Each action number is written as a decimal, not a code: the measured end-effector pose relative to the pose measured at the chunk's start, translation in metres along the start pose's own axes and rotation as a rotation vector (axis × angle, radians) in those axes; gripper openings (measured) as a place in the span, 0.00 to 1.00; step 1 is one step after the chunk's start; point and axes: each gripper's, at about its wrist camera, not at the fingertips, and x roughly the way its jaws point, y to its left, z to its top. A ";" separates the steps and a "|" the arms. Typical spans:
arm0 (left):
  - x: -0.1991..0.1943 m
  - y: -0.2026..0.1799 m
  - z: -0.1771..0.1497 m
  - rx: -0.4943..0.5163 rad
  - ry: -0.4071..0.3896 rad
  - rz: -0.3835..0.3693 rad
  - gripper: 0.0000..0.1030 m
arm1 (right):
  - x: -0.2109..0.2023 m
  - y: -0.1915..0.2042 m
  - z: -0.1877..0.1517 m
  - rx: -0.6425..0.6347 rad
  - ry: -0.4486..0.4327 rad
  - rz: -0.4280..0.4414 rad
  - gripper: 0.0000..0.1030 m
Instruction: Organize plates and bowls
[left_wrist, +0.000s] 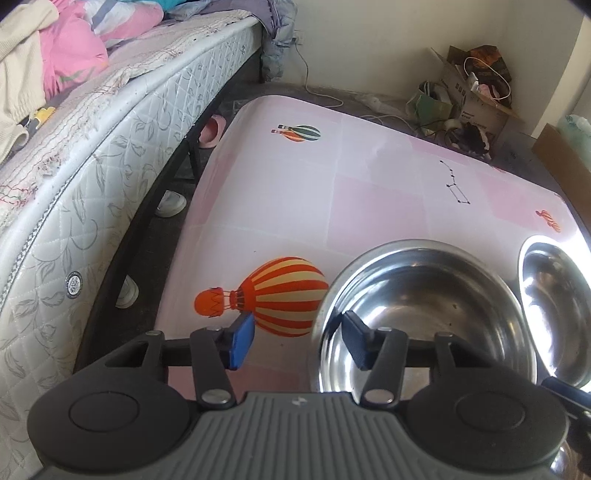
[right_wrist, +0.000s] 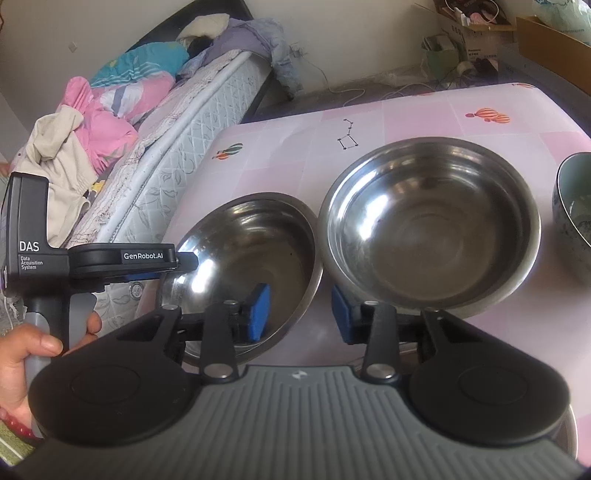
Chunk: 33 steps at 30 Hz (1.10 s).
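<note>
Two steel bowls stand side by side on the pink table (left_wrist: 369, 192). My left gripper (left_wrist: 299, 339) is open and straddles the near left rim of the left steel bowl (left_wrist: 424, 314): one blue pad is outside, the other inside, and neither touches. My right gripper (right_wrist: 301, 314) is also open, astride the right rim of that same bowl (right_wrist: 251, 258), with its left pad inside and its right pad in the gap beside the right steel bowl (right_wrist: 432, 229). In the right wrist view, a hand (right_wrist: 22, 354) holds the left gripper (right_wrist: 181, 266) at the bowl's left rim.
A greenish ceramic bowl (right_wrist: 576, 206) sits at the table's right edge. A mattress (left_wrist: 110, 166) piled with clothes runs close along the table's left side, with shoes (left_wrist: 170, 205) under it. Cardboard boxes (left_wrist: 476, 96) and cables lie on the floor beyond the table.
</note>
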 end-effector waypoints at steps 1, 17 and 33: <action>0.000 -0.002 0.000 0.003 -0.002 -0.005 0.43 | 0.002 0.000 0.000 0.000 0.003 -0.006 0.32; -0.014 0.001 -0.013 -0.024 0.012 0.014 0.15 | 0.014 -0.003 -0.002 0.034 0.057 0.079 0.14; -0.037 -0.006 -0.021 0.019 -0.043 0.060 0.14 | 0.024 0.014 0.006 -0.072 0.019 0.010 0.12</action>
